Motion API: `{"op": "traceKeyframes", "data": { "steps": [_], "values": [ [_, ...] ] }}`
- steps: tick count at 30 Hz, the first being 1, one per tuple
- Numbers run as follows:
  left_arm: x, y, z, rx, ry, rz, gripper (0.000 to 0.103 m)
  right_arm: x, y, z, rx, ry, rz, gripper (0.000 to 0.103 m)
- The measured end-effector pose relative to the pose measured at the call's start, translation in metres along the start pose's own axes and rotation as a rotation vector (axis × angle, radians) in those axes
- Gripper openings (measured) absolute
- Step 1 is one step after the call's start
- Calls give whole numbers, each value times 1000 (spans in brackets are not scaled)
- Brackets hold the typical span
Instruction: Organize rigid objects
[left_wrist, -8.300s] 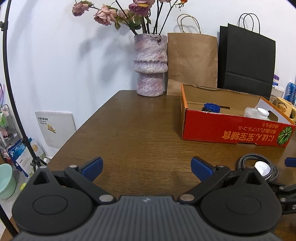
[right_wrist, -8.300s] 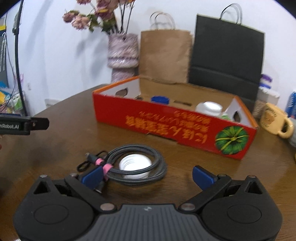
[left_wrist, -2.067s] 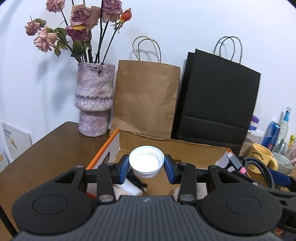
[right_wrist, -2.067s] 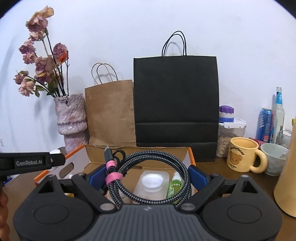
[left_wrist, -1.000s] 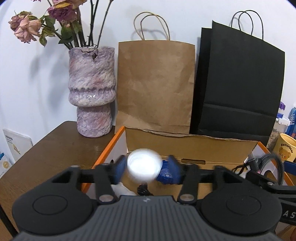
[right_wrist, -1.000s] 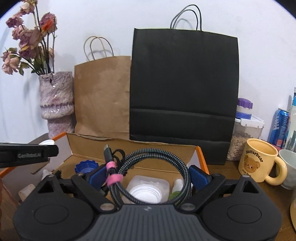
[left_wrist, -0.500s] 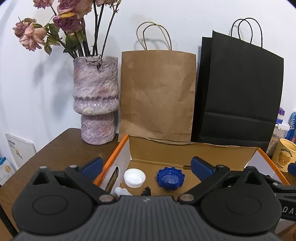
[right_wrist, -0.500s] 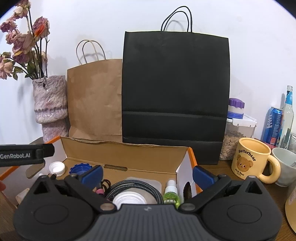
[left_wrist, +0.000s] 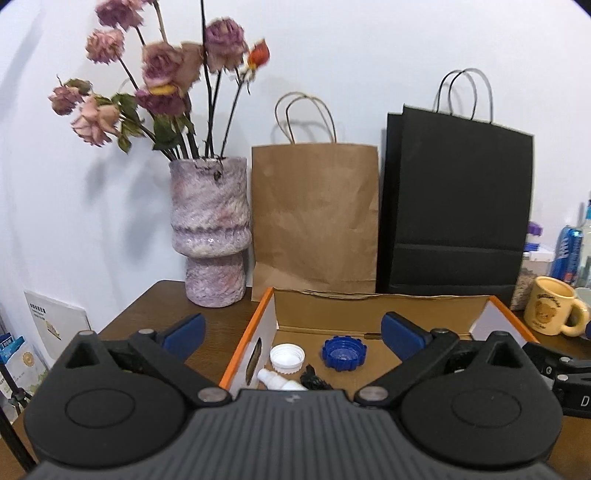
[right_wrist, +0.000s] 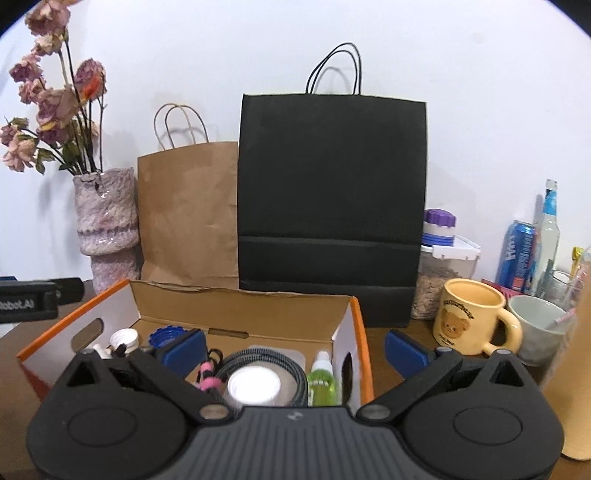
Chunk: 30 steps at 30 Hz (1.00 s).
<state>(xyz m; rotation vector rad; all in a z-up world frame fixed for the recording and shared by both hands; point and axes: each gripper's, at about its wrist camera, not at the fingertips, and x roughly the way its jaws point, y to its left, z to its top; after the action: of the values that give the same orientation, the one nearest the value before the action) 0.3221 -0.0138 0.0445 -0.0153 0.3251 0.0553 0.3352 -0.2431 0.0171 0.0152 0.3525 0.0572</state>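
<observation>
An orange-edged cardboard box (left_wrist: 264, 317) (right_wrist: 240, 295) stands on the brown table. In it lie a white cap (left_wrist: 287, 357) (right_wrist: 123, 338), a blue ridged cap (left_wrist: 344, 353) (right_wrist: 163, 336), a small white bottle (left_wrist: 275, 379), a coiled braided cable (right_wrist: 291, 373) around a white lid (right_wrist: 253, 386), and a green spray bottle (right_wrist: 322, 380). My left gripper (left_wrist: 293, 328) is open above the box's near side, nothing between its fingers. My right gripper (right_wrist: 293, 345) is open and empty too, with the cable lying below it.
Behind the box stand a mottled purple vase (left_wrist: 210, 229) with dried roses, a brown paper bag (left_wrist: 316, 218) and a black paper bag (right_wrist: 332, 206). At the right are a yellow bear mug (right_wrist: 471, 314), a grey cup (right_wrist: 537, 325), a jar, a can and bottles.
The left gripper let go of the white cap, which now lies in the box. The right gripper released the cable coil into the box. Both grippers have drawn back and risen.
</observation>
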Motion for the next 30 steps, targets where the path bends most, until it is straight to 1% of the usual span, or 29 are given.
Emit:
{"op": "traceKeyframes", "data": {
  "steps": [5, 8, 13, 16, 18, 21, 24, 30],
  "values": [
    [-42, 7, -4, 13, -7, -27, 103, -42, -4, -8, 5, -12, 0, 103],
    [-69, 9, -10, 29, -5, -60, 103, -69, -4, -12, 5, -15, 4, 103],
    [-115, 13, -18, 34, -11, -75, 103, -115, -4, -23, 24, -30, 22, 103],
    [-142, 14, -29, 36, -15, -84, 103, -143, -4, -34, 31, -21, 35, 103],
    [-158, 14, -38, 34, -1, -73, 103, -161, -5, -42, 29, -19, 46, 103],
    [-182, 13, -53, 42, 13, -98, 103, -184, -8, -56, 32, -1, 66, 103],
    [-202, 12, -67, 51, 29, -111, 103, -203, -10, -71, 23, 19, 64, 103],
    [-224, 9, -91, 63, 76, -138, 103, -229, -11, -92, 23, 46, 66, 103]
  ]
}}
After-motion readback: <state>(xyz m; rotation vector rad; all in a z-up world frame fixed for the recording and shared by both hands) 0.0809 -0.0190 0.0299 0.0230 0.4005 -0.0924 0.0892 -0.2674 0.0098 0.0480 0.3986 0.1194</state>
